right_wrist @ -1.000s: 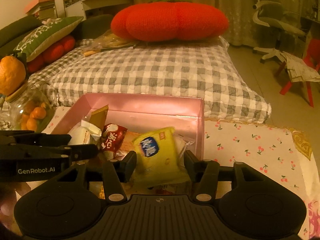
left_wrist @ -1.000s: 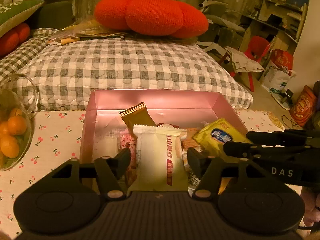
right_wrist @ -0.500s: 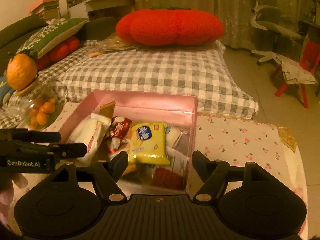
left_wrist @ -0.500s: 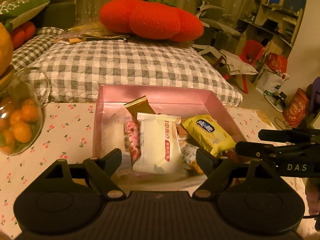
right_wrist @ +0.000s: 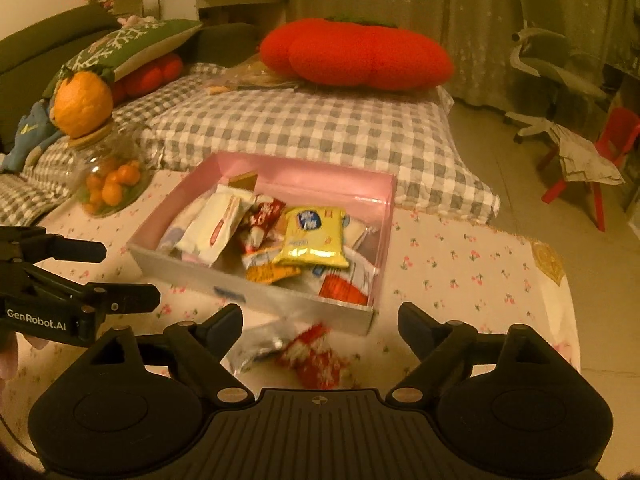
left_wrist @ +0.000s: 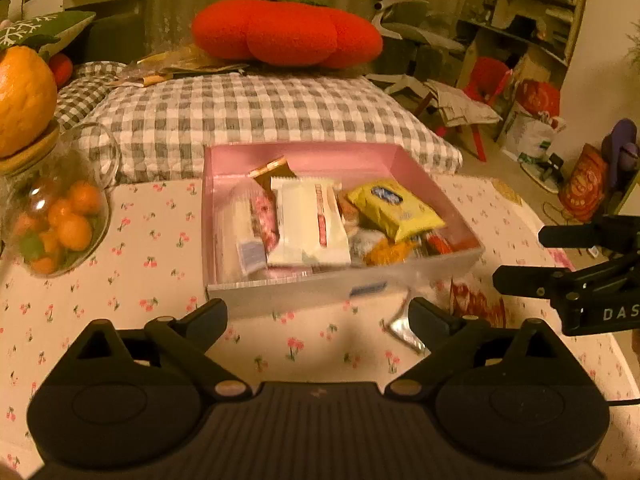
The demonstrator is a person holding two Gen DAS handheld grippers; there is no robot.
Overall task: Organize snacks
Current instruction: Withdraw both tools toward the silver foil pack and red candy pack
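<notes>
A pink box [left_wrist: 304, 152] is seen lying on a cherry-print tablecloth [left_wrist: 160, 232], near the tablecloth's far edge and just in front of a grey checked cushion [left_wrist: 256, 112]. The box is filled with snack packets: a white packet with red lettering [left_wrist: 308, 224] lies towards its left side, a yellow packet with a blue emblem [left_wrist: 394, 210] rests on top towards the right, and an orange wrapper [left_wrist: 384, 252] is seen at the near wall. A brown packet [left_wrist: 272, 170] is propped against the far wall. Outside the box, a red-and-silver packet [right_wrist: 308, 356] is left on the cloth just in front of the box's near wall, blurred in both views.

The left gripper [left_wrist: 318, 318] is held above the cloth, near the box's front wall; its jaws are opening, set wide apart, and nothing is gripped between them. The right gripper [right_wrist: 320, 320] is held over the loose red-and-silver packet; its jaws are likewise opening, wide apart, and the packet is not pressed by either pad.

To the left of the box a glass jar of small oranges [left_wrist: 60, 220] is placed, with a large orange [left_wrist: 24, 96] set on its lid. A red pumpkin-shaped cushion [left_wrist: 284, 32] is laid at the far side of the checked cushion. A red chair [right_wrist: 612, 148] is seen on the floor to the far right.
</notes>
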